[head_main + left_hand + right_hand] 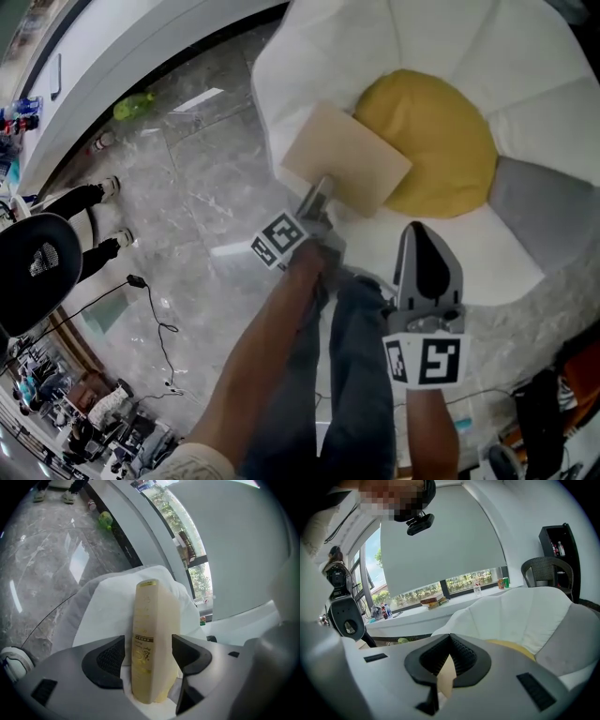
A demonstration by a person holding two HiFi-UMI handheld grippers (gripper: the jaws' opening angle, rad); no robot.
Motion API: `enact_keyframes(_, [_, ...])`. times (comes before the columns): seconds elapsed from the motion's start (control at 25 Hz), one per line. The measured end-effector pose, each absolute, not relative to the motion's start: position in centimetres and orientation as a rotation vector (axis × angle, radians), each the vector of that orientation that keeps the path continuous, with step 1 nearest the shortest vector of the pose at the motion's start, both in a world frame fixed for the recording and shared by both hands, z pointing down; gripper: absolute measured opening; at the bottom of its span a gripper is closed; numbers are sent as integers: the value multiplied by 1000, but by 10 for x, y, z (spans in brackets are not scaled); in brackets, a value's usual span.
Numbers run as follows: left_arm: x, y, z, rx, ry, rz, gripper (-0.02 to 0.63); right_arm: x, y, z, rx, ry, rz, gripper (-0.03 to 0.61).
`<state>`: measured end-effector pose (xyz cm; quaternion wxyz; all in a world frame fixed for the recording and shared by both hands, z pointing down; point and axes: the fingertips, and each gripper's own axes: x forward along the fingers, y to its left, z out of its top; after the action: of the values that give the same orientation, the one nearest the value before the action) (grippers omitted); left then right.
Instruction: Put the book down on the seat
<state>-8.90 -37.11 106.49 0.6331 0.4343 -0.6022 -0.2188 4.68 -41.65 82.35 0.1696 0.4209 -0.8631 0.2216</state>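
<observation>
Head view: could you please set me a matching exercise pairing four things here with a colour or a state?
Things:
1. book
2. round cushion
3. left tool
4. right tool

Descriptions:
A. yellow
B. jaws together
C. beige
D. jaws apart, with the book between them

Pairs: 1-C; 2-A; 3-D; 4-B

The left gripper (317, 199) and the right gripper (419, 234) have smooth grey shells with black ribbed pads (110, 660). Each carries a white cube (279, 239) printed with black square markers. The person wears blue jeans (361, 375) and a pale sleeve (192, 461).
</observation>
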Motion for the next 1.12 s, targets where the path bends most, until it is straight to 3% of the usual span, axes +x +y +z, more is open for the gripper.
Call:
enact_keyframes(0.6, [-92,-356,939,952,-1350,-658,286,8,-434,711,1250,-2530,500,3])
enact_keyframes(1.12, [-100,-385,700,1274,-1305,-691,20,-9,-420,551,1279,-2608,358,3])
